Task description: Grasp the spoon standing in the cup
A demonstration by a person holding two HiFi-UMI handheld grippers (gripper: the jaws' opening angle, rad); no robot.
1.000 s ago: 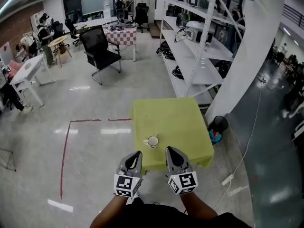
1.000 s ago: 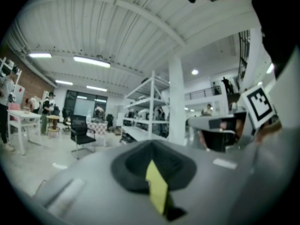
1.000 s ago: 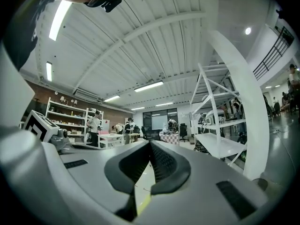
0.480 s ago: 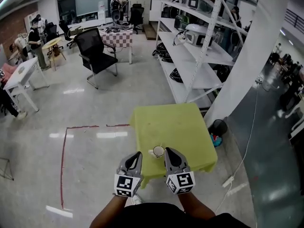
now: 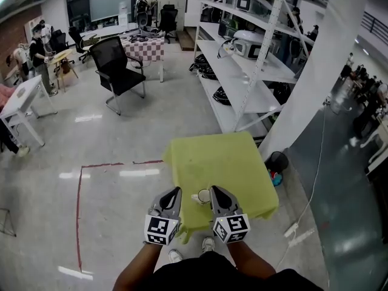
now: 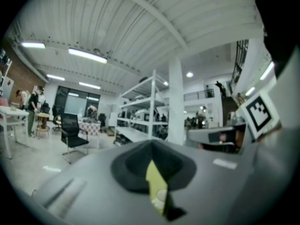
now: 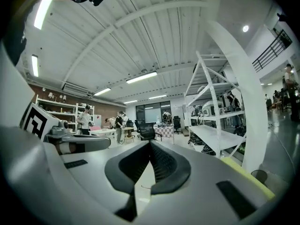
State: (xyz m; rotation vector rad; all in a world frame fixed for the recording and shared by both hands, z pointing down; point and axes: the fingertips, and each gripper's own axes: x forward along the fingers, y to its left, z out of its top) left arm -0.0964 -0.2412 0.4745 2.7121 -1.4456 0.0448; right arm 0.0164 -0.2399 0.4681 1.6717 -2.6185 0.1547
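A white cup (image 5: 204,196) stands near the front edge of a yellow-green table (image 5: 212,159). A pale stub pokes out at the cup's left side; the spoon itself is too small to tell apart. My left gripper (image 5: 172,192) and right gripper (image 5: 216,191) hover side by side at the table's front edge, with the cup showing between their tips. Both look shut and hold nothing. In the left gripper view, my left gripper (image 6: 152,144) has its jaws together, and a sliver of table and cup (image 6: 161,197) shows below them. The right gripper (image 7: 150,145) also has its jaws closed.
White metal shelving (image 5: 242,59) with appliances runs along the right behind the table, beside a slanted white pillar (image 5: 315,71). A black bin (image 5: 279,160) sits at the table's right corner. A black office chair (image 5: 118,62) and red floor tape (image 5: 79,211) lie to the left. People stand far back.
The view has moved forward: the table and cup have come closer, and the cup now sits between the two gripper tips. Both grippers stay shut.
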